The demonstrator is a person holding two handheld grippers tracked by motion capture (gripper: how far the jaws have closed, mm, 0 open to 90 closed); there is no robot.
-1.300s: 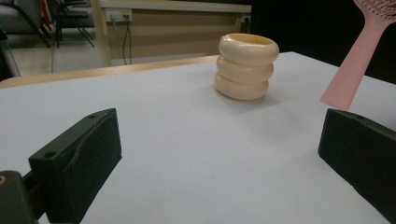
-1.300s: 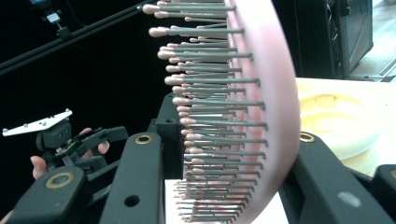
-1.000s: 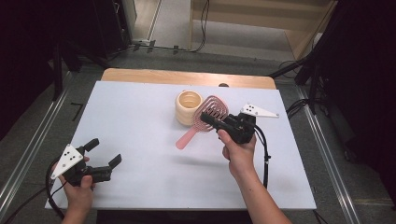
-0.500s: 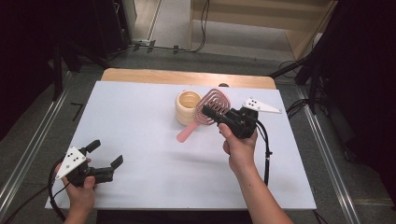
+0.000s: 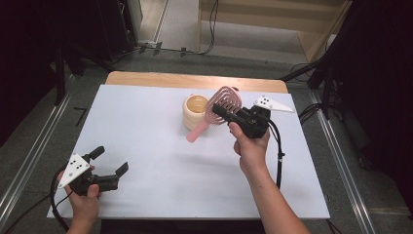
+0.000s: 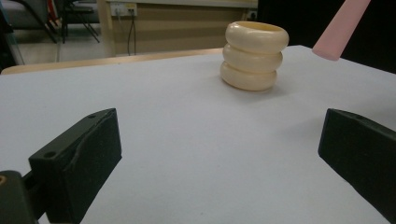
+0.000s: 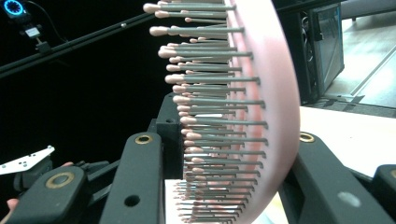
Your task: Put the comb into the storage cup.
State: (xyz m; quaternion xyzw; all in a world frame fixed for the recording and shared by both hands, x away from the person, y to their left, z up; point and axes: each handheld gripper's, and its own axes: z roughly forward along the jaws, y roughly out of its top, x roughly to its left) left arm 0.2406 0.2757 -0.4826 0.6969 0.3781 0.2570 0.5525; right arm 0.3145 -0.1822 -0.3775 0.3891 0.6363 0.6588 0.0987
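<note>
Right gripper (image 5: 220, 113) closed on the head of a pink hairbrush (image 5: 217, 111), held up in the air above the white table (image 5: 160, 161). Bristles and pink pad pinched between the two black fingers (image 7: 140, 182), as seen in the right gripper view. Handle of the brush pointing down and toward the person's left, its end hanging free, just beside a cream ribbed cup (image 5: 196, 111) that stands upright near the far edge of the table. Cannot tell from above whether the handle touches the cup; in the left gripper view the handle tip seems apart from it, a little higher than the rim.

Left gripper (image 5: 108, 165) low near the front left corner of the table, fingers spread open, holding nothing, well apart from cup and brush.

Probably about placing the brush, handle first, into the cup.

Possible troubles from here:
- Grip on soft bristles and a curved pad, not on the stiff handle, so risk of the brush turning or slipping between the fingers.
- Handle slanted, not vertical; if lowered like this, likely to hit the rim and push or tip the light cup.
- Cup not held by the other gripper, so nothing to stop it sliding.
</note>
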